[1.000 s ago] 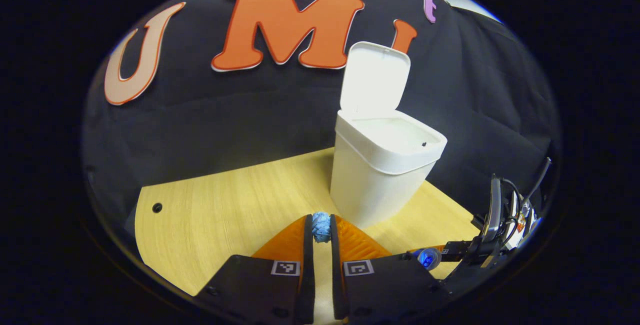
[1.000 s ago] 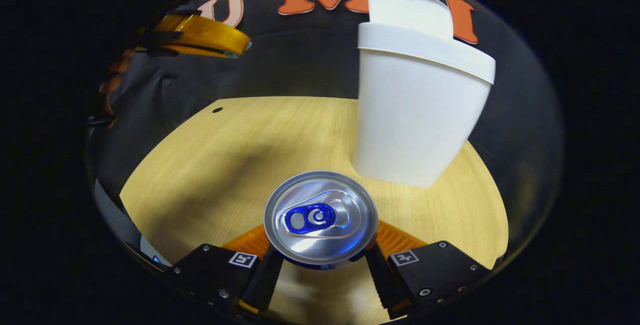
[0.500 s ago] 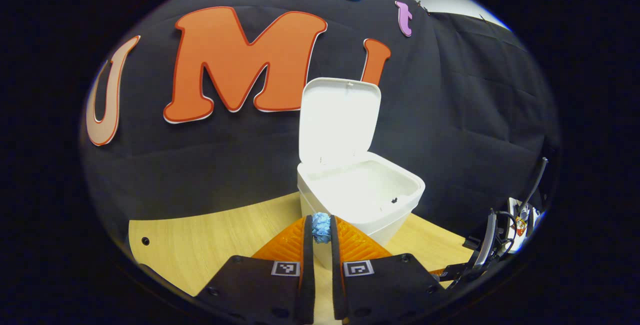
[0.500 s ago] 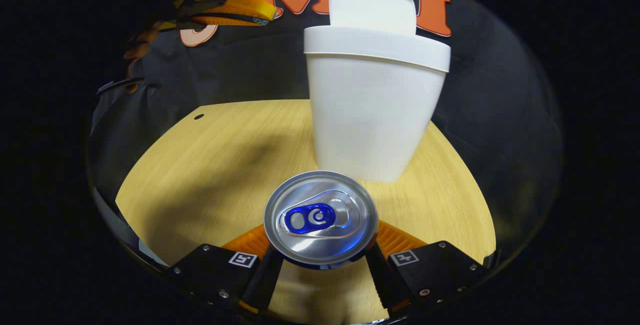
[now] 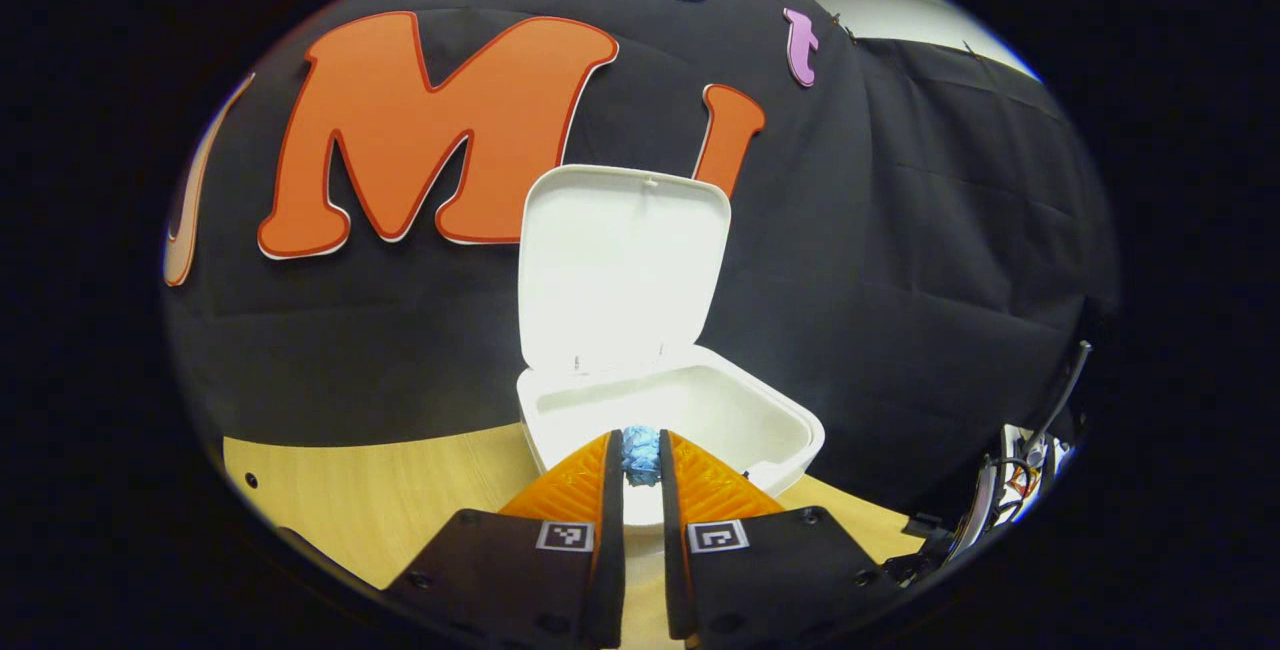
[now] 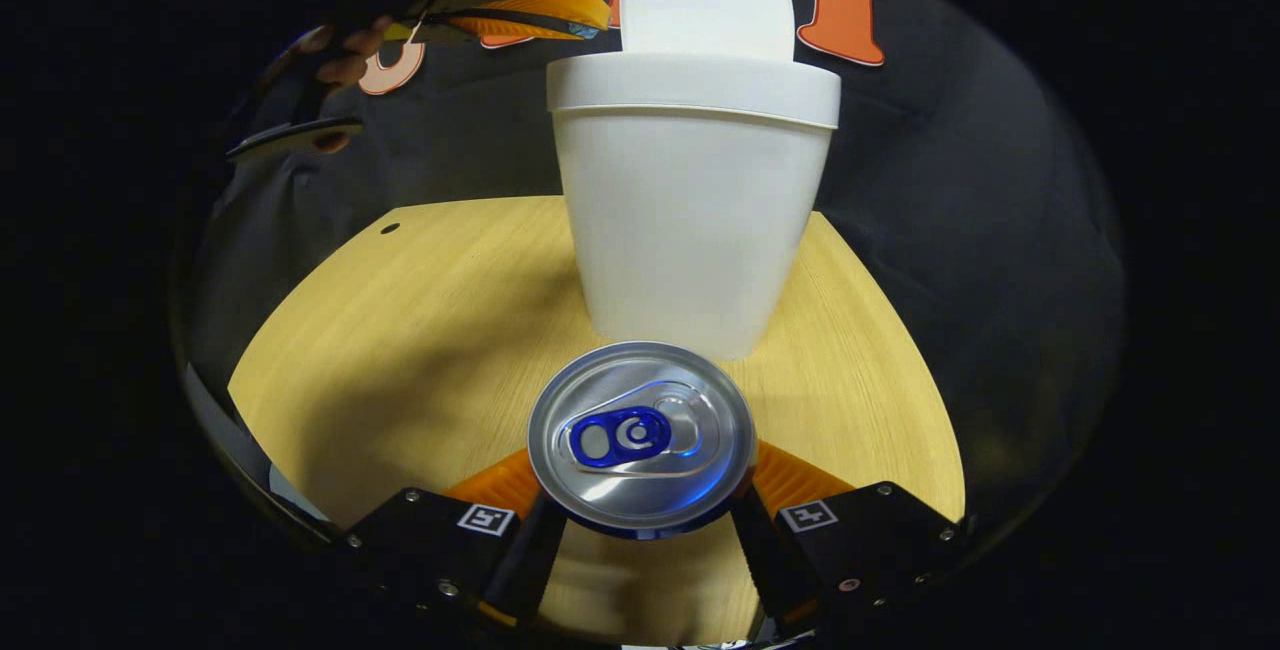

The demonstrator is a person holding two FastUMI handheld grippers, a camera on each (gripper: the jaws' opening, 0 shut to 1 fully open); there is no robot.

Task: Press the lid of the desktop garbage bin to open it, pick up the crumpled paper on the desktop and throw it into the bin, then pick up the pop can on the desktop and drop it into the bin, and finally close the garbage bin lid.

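- While raised over the open bin [image 5: 668,417], with its lid [image 5: 618,265] upright, left gripper [image 5: 640,465] clenched on paper [image 5: 640,454].
- Right gripper [image 6: 640,520] clamped on can [image 6: 640,438], above worktop [image 6: 420,330], before bin.

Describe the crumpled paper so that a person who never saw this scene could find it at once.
Start at the white bin standing on the wooden desktop, its lid raised. Just in front of its open mouth, the left gripper holds a small wad, the crumpled paper, between its jaws. It is blue and wrinkled, unlike the smooth metal can in the right gripper.
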